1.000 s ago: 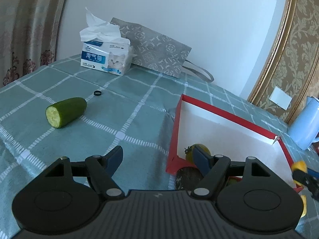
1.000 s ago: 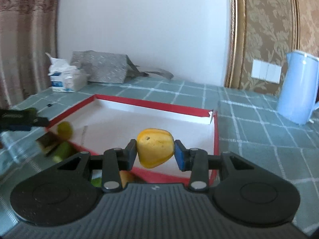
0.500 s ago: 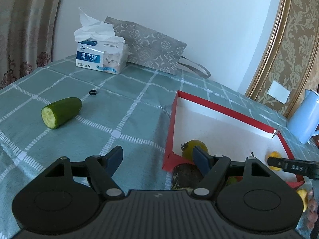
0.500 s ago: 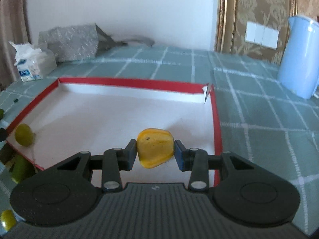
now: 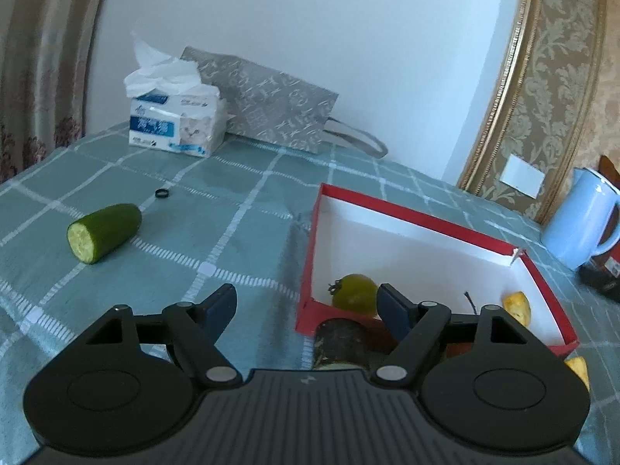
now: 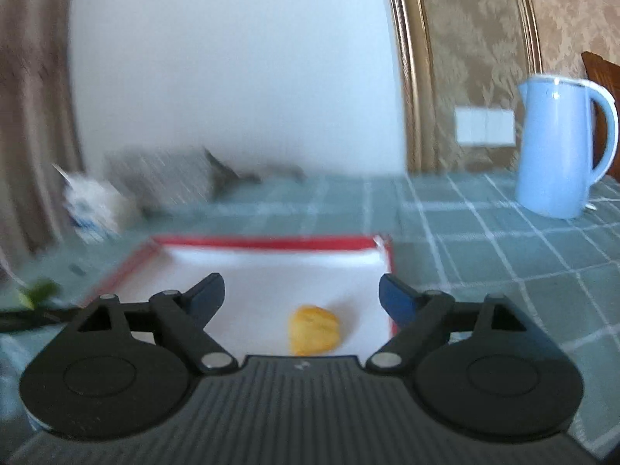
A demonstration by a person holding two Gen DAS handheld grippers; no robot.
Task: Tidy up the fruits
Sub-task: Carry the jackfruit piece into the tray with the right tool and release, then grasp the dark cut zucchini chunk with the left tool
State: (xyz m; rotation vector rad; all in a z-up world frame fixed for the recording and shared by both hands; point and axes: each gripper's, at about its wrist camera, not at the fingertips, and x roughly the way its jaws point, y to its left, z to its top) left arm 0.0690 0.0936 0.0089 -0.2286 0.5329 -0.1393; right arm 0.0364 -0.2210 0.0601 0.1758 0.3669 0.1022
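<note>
A red-rimmed white tray (image 5: 418, 215) lies on the checked teal cloth. In it are a green tomato (image 5: 354, 296) at the near left corner and a yellow fruit piece (image 5: 517, 306) at the right. My left gripper (image 5: 306, 294) hovers by that near corner, open and widening slightly, holding nothing. A dark cucumber piece (image 5: 341, 341) lies just outside the tray under it. My right gripper (image 6: 302, 286) is over the tray (image 6: 263, 241), its jaws opening wide. The yellow fruit piece (image 6: 314, 329) rests on the tray floor below them, untouched. A cut cucumber half (image 5: 104, 231) lies far left.
A tissue pack (image 5: 176, 124) and grey bag (image 5: 271, 104) stand at the back by the wall. A small black ring (image 5: 162, 193) lies near the cucumber half. A pale blue kettle (image 6: 558, 147) stands right of the tray. Another yellow piece (image 5: 577, 368) lies outside the tray's near right corner.
My right gripper carried the yellow piece over the tray, let it go and pulled back; the piece now lies in the tray. The left gripper barely moved.
</note>
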